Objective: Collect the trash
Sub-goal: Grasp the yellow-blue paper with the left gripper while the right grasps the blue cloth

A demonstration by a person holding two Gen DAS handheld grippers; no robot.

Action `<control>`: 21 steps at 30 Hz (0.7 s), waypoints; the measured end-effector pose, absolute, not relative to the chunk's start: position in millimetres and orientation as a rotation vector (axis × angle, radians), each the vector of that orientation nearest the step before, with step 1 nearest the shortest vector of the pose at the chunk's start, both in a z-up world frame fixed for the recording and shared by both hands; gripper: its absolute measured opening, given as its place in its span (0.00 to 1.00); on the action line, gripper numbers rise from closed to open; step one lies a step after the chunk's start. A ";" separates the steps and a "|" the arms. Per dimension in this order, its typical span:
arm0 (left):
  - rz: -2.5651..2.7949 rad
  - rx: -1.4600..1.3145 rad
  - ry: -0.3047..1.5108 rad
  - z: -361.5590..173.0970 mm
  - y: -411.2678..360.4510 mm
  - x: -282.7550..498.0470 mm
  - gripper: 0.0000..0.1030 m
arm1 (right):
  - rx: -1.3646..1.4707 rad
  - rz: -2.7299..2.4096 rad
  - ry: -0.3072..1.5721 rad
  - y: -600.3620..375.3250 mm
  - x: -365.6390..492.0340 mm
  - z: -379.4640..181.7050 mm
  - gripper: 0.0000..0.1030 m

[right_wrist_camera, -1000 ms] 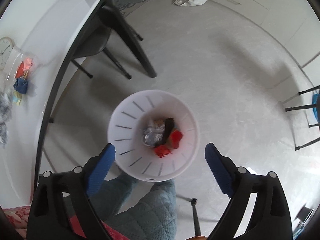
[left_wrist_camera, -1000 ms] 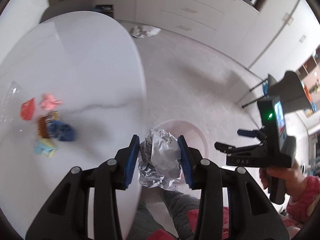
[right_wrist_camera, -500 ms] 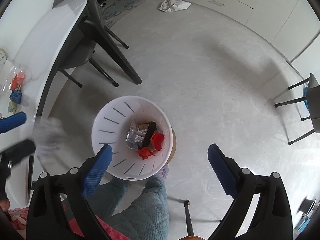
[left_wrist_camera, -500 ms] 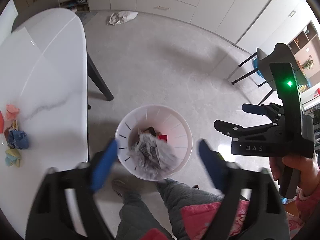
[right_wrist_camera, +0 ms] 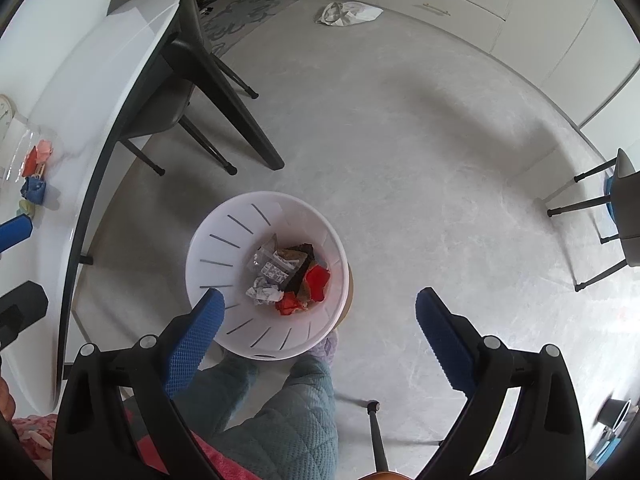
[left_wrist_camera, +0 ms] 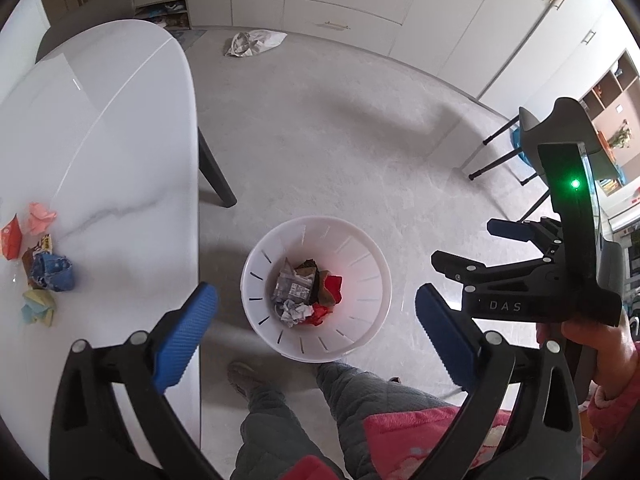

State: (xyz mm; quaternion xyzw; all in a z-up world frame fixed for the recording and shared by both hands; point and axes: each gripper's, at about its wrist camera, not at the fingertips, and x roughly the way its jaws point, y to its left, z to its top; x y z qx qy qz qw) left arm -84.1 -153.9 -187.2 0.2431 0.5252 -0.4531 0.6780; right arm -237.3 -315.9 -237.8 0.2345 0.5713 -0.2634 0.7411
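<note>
A white slotted bin [left_wrist_camera: 360, 240] [right_wrist_camera: 224, 240] stands on the floor beside the table and holds red, brown and silver wrappers. A crumpled grey paper ball [left_wrist_camera: 296, 312] [right_wrist_camera: 264, 294] lies on top of them. My left gripper [left_wrist_camera: 314, 294] hovers over the bin, its jaws opening wide with nothing between them. My right gripper [right_wrist_camera: 319, 297] [left_wrist_camera: 462, 242] hangs open and empty to the right of the bin. More trash sits on the white table [left_wrist_camera: 120, 140]: a blue wad [left_wrist_camera: 52, 272] [right_wrist_camera: 34, 190], a pink scrap [left_wrist_camera: 40, 218], a red wrapper [left_wrist_camera: 11, 238] and a yellow-blue piece [left_wrist_camera: 38, 306].
The person's legs [left_wrist_camera: 280, 420] stand just below the bin. A crumpled bag [left_wrist_camera: 252, 42] [right_wrist_camera: 348, 12] lies on the floor by the cabinets. A black table leg [right_wrist_camera: 240, 120] and a chair [right_wrist_camera: 624, 208] flank the open grey floor.
My left gripper, shut on the crumpled paper ball a second ago, swung from the table edge over the bin and spread its jaws. The ball dropped into the bin.
</note>
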 end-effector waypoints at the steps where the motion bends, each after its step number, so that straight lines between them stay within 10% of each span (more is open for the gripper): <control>1: -1.014 0.542 1.177 -186.0 -151.6 -82.4 0.92 | 0.512 -0.576 1.252 -314.5 -236.2 -236.9 0.93; 21: -0.565 0.218 1.122 -142.4 20.9 33.2 0.92 | 0.227 -0.134 1.147 -201.8 -63.2 -181.6 0.93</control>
